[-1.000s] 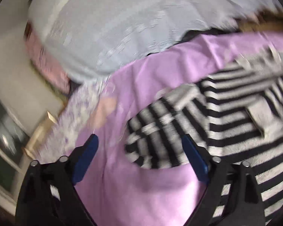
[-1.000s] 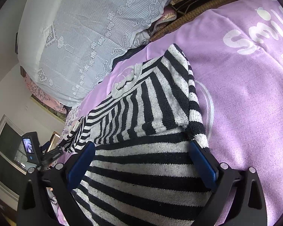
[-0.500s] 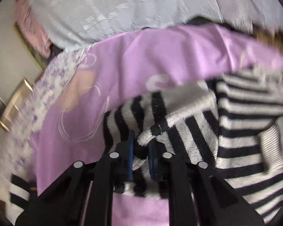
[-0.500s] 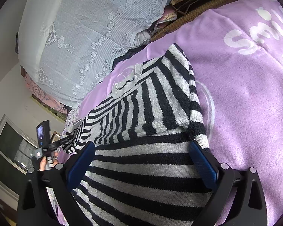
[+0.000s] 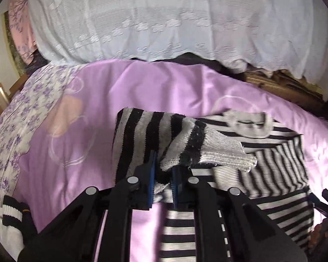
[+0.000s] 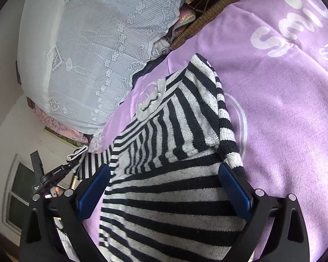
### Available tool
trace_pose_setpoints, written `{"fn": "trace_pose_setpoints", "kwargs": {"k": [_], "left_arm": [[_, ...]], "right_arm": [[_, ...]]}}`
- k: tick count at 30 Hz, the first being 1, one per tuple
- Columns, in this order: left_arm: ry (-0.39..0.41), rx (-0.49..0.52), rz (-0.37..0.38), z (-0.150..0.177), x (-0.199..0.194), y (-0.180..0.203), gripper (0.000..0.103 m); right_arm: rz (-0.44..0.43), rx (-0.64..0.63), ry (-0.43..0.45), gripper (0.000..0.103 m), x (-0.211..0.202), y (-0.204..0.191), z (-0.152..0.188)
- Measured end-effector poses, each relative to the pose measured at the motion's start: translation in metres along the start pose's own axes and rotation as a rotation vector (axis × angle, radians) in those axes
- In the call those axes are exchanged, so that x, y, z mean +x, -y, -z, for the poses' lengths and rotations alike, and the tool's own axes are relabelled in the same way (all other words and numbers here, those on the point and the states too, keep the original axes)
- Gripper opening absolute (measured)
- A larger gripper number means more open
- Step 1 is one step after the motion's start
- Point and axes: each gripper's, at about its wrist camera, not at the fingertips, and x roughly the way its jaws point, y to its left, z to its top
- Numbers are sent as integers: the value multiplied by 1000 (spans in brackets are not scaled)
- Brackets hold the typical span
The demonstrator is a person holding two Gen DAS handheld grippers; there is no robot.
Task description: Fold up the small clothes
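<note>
Two grippers work over one striped sweater spread on a purple blanket that covers a bed. The left gripper has its blue pads pinched nearly together on a bunch of the knit at the sweater's left sleeve; the sleeve is lifted off the blanket and drapes to the right, its grey ribbed cuff lying over the sweater's body. The right gripper hovers over the lower body of the garment with its fingers spread wide, one pad at each side of the fabric and nothing pinched between them. The other sleeve is folded in across the chest, and the grey collar points toward the head of the bed. A large white lace pillow lies along that far edge of the bed, with a floral sheet showing at the blanket's left edge.
</note>
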Motion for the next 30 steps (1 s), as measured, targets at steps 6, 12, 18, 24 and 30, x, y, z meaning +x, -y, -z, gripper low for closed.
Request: {"fn": "trace_pose_setpoints", "kwargs": {"k": [6,12,18,24,30], "left_arm": [[15,50,64,-16,-10,53,11],[23,98,149,-15,-18,106,11],[-39,161,200,5,9,167,11],[-167,230,170,42,70,216,12],[-172,275,128,62,75,217,60]], "right_arm": [[-21,15,10,99,-6,-1,-5],[-50,40,31,99,-14,-1,-13],[-60,55,40,99,-18,2,-15],[-63,63,45,99,-19,4,-14],[-79,90,43,99,-20,9,-15]]}}
